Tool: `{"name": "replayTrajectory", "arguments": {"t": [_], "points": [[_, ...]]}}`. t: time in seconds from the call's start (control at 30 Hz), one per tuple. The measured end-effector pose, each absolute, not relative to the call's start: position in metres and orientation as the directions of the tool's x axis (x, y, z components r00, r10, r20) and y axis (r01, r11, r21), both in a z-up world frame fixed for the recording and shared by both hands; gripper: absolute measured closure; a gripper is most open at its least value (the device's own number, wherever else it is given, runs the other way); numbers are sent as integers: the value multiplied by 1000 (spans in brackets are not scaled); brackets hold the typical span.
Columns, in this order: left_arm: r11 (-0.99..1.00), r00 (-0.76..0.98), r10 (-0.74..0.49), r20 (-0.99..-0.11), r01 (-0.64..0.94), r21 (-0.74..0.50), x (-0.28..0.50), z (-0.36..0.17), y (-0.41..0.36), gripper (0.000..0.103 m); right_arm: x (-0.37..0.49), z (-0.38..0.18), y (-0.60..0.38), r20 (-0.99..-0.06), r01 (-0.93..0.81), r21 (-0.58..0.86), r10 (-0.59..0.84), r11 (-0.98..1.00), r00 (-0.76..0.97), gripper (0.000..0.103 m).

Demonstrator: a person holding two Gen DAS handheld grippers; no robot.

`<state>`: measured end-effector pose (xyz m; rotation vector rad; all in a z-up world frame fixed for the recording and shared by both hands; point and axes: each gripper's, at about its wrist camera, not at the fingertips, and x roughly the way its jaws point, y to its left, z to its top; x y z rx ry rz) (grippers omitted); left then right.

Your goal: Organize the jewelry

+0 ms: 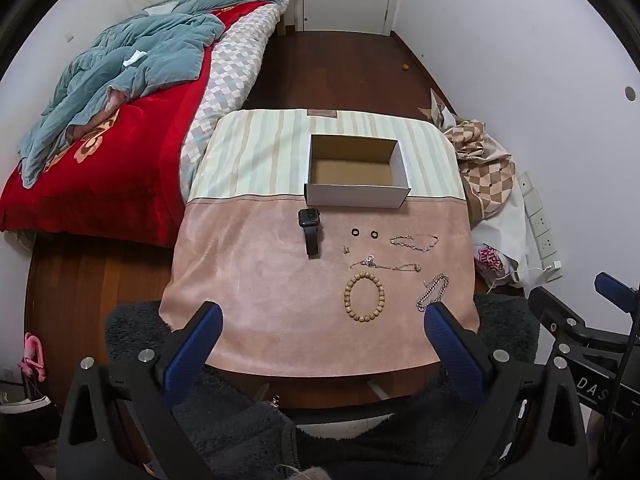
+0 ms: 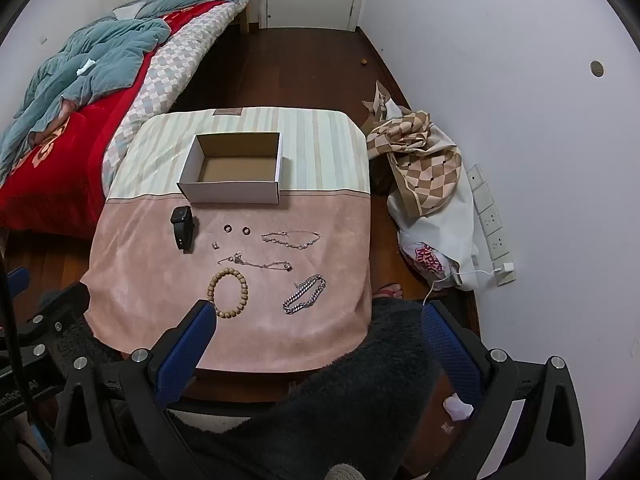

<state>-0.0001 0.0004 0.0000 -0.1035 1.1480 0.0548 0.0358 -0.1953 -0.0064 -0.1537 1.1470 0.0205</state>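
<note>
An empty white cardboard box (image 1: 356,196) (image 2: 232,194) stands on a cloth-covered table (image 1: 256,280) (image 2: 328,328). In front of it lie a black smartwatch (image 1: 310,228) (image 2: 183,224), two dark rings (image 1: 364,233) (image 2: 236,229), a small earring (image 1: 346,248), two thin chains (image 1: 414,242) (image 2: 292,239), a wooden bead bracelet (image 1: 364,297) (image 2: 227,292) and a silver link bracelet (image 1: 433,291) (image 2: 305,294). My left gripper (image 1: 322,312) is open and empty above the table's near edge. My right gripper (image 2: 318,314) is open and empty, near the silver bracelet.
A bed with a red blanket (image 1: 104,160) and teal quilt (image 1: 132,64) stands left of the table. A pile of checked fabric and bags (image 2: 428,184) and a power strip (image 2: 490,220) lie at the right wall. Dark fleece (image 2: 340,400) lies below the grippers.
</note>
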Motion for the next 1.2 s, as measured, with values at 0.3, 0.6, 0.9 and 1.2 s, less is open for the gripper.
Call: {"name": "replayTrajectory", "arguments": {"t": [0.3,0.6,0.9,1.2], "points": [[994,418,2,-908,-101,-45,-3,3,1,0,35,-4,-195,-906,-97,-108,-58,989,420,0],[993,423,-2,-906,-103,-50,-4,5,4,0,34,-1,-192,-906,-103,-114,-61,988,418,0],[993,428,-6,-904,-102,-55,-3,12,9,0,36,1,-190,-903,-102,-119,-65,988,426,0],[993,431,-5,-903,-104,-55,-2,15,9,0,35,4,-188,-900,-108,-122,-64,987,432,0]]}}
